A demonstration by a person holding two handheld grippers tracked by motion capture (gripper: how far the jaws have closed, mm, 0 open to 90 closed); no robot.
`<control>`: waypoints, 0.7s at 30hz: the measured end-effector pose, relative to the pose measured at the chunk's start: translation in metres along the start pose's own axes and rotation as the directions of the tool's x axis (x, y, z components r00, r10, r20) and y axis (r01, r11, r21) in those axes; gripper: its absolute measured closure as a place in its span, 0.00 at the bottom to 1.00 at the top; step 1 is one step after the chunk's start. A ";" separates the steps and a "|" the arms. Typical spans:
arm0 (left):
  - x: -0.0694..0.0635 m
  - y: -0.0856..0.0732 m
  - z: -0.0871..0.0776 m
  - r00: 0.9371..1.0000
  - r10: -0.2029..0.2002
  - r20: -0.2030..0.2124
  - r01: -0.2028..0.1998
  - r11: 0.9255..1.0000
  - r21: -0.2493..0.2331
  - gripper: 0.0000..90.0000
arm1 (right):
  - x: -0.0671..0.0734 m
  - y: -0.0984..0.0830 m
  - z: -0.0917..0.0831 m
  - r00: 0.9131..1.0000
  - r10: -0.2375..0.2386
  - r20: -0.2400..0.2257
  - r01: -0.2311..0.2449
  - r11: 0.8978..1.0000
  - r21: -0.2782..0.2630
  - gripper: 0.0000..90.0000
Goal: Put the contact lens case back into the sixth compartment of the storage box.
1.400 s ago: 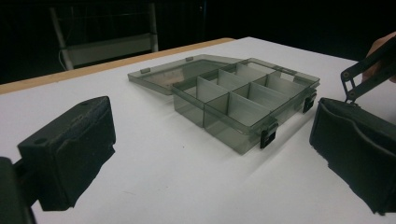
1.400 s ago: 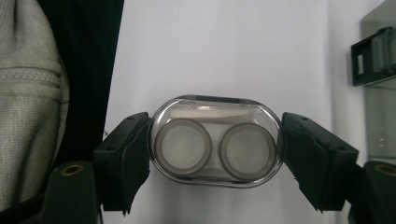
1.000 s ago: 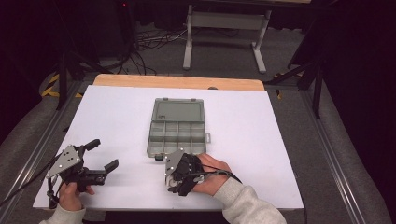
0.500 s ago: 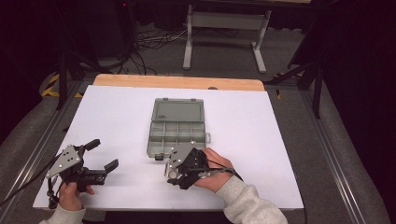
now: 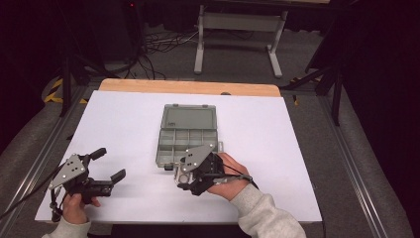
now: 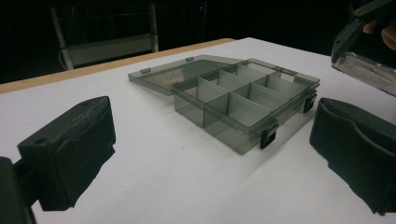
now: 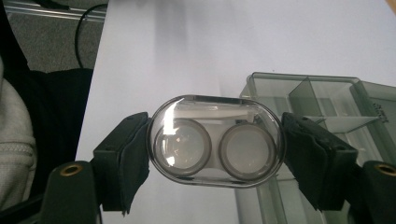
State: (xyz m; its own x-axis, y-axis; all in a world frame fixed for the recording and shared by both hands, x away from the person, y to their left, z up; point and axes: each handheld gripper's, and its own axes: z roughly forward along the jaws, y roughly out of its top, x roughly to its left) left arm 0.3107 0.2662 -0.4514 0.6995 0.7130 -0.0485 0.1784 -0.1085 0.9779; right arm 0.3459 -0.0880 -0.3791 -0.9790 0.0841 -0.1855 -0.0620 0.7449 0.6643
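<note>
Gripping apparent lens case (image 7: 215,141) endwise

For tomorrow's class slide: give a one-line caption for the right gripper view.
Right tongs shut on a clear oval lens case, held beside the open compartment box.

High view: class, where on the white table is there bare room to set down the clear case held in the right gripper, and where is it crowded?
Bare white table lies left of the open compartment box, ahead of the left gripper, and right of the box to the table's edge. It is crowded at the box's near edge, where the right gripper holds the clear case.
</note>
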 end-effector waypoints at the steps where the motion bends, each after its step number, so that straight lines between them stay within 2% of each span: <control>1: 0.000 0.000 0.000 1.000 0.000 -0.001 0.000 1.000 0.000 0.01 | -0.001 0.002 -0.001 1.000 -0.003 0.008 0.003 1.000 -0.005 0.29; 11: 0.000 0.000 0.000 1.000 0.001 -0.001 -0.001 1.000 0.001 0.01 | -0.007 0.007 -0.004 1.000 -0.005 0.022 0.006 1.000 -0.013 0.29; 21: 0.000 0.000 0.000 1.000 0.001 -0.001 -0.001 1.000 0.000 0.01 | -0.019 0.014 -0.003 0.999 -0.019 0.041 0.019 1.000 0.009 0.29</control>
State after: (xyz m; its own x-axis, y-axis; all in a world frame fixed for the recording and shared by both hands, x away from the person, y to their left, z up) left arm 0.3105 0.2666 -0.4511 0.6993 0.7133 -0.0472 0.1778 -0.1096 0.9779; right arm 0.3631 -0.0811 -0.3638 -0.9689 0.0966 -0.2278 -0.0789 0.7522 0.6542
